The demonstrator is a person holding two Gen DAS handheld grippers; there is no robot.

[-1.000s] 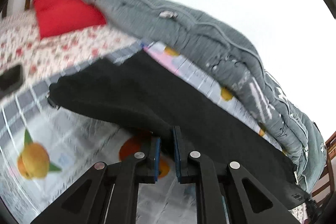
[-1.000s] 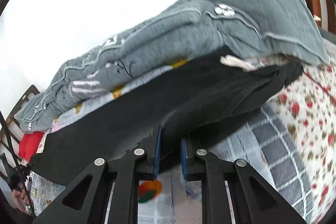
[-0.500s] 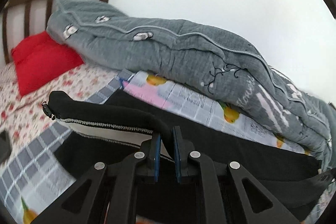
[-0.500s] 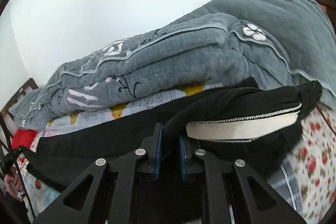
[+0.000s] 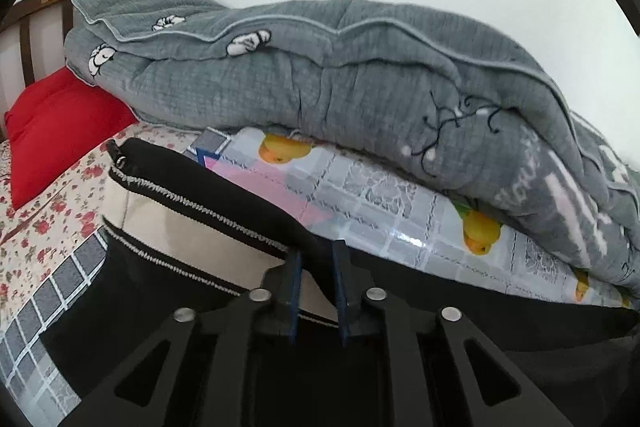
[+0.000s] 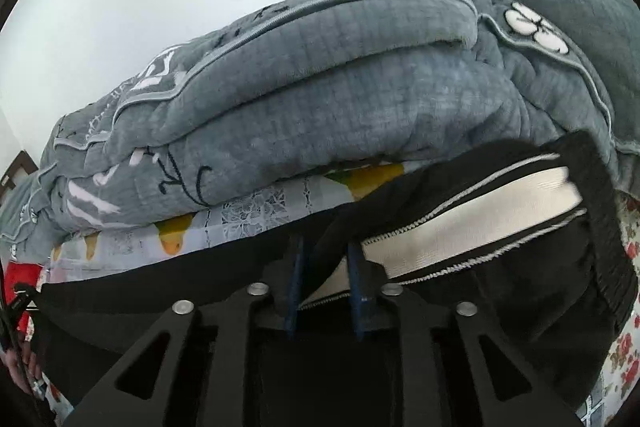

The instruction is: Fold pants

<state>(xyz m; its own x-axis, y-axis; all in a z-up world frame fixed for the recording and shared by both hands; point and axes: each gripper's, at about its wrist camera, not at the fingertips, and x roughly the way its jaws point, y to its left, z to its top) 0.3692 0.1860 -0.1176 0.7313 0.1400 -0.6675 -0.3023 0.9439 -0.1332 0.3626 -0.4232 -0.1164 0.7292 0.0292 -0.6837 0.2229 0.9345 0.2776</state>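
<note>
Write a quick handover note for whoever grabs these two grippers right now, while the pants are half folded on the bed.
Left gripper: jaws have just been opening; the black pants waistband edge lies between them, grip looks loosened.
Right gripper: the same, jaws just opening with the other end of the waistband between the fingers.
Pants: on the bed's plastic sheet, in front of the grey quilt; the waistband has been carried over toward the quilt, lining showing.
Done: one fold over the lower layer, it seems.
Left: let go fully, back out, smooth, probably fold again.
</note>
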